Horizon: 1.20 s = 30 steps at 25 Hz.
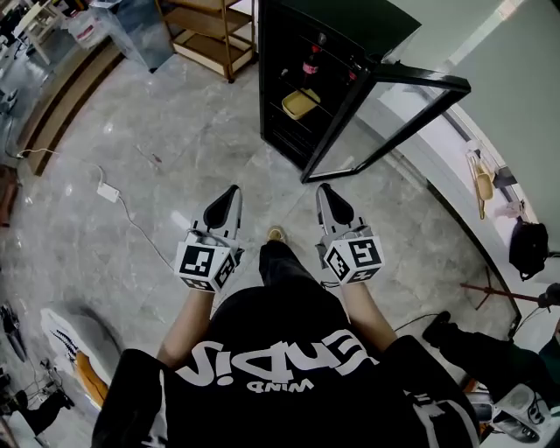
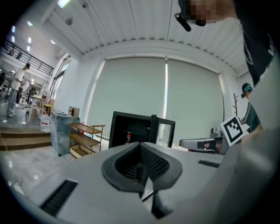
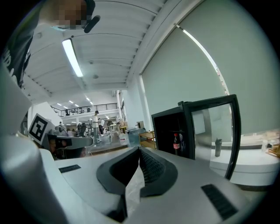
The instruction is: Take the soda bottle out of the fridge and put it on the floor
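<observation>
Both arms reach forward side by side, roughly level, toward the open fridge [image 1: 269,105]. The left gripper [image 1: 230,194] and right gripper [image 1: 326,192] are closed and hold nothing. The soda bottle [image 1: 311,63] stands upright on a fridge shelf. Only the head view shows the yellow dish [image 1: 300,103] below it.

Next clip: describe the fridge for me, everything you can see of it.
The fridge is a black cabinet standing upright on the grey stone-look floor. Its black-framed glass door is swung wide open. A soda bottle with a red label stands upright inside, above a yellow item lower down.
</observation>
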Each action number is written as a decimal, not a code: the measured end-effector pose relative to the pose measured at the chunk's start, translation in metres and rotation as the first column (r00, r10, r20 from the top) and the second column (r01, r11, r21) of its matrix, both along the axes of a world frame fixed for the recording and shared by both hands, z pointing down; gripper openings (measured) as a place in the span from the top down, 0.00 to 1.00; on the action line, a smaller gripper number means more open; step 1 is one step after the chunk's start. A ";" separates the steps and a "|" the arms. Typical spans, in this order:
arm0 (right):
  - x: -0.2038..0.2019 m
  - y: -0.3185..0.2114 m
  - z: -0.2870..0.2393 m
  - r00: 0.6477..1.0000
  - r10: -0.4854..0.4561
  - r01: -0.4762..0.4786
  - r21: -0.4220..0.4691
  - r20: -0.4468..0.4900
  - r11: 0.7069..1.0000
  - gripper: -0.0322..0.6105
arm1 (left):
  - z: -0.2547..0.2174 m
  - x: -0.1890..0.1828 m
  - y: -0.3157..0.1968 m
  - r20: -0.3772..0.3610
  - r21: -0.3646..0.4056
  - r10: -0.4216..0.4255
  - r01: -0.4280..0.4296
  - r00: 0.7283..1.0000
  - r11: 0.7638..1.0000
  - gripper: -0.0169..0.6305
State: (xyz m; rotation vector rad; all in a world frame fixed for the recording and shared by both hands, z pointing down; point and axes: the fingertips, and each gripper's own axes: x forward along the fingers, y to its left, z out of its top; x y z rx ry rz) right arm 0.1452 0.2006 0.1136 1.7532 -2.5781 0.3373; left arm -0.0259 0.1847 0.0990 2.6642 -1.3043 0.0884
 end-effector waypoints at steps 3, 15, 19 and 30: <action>0.008 -0.051 -0.008 1.000 -0.012 0.012 0.008 -0.007 1.000 0.91 | -0.008 0.014 -0.048 -0.013 0.011 -0.008 0.008 1.000 1.000 0.96; 0.006 -0.153 -0.013 1.000 0.030 -0.030 -0.018 -0.005 0.999 0.91 | -0.022 0.022 -0.163 -0.007 0.014 0.052 -0.052 0.999 0.999 0.96; 0.000 -0.168 -0.009 0.997 0.081 -0.081 -0.031 -0.011 0.996 0.91 | -0.019 0.021 -0.189 -0.007 0.008 0.104 -0.104 0.995 0.995 0.96; -0.012 -0.202 0.015 0.976 0.215 -0.215 -0.028 0.012 0.976 0.91 | 0.018 0.028 -0.237 0.020 -0.008 0.256 -0.256 0.966 0.967 0.96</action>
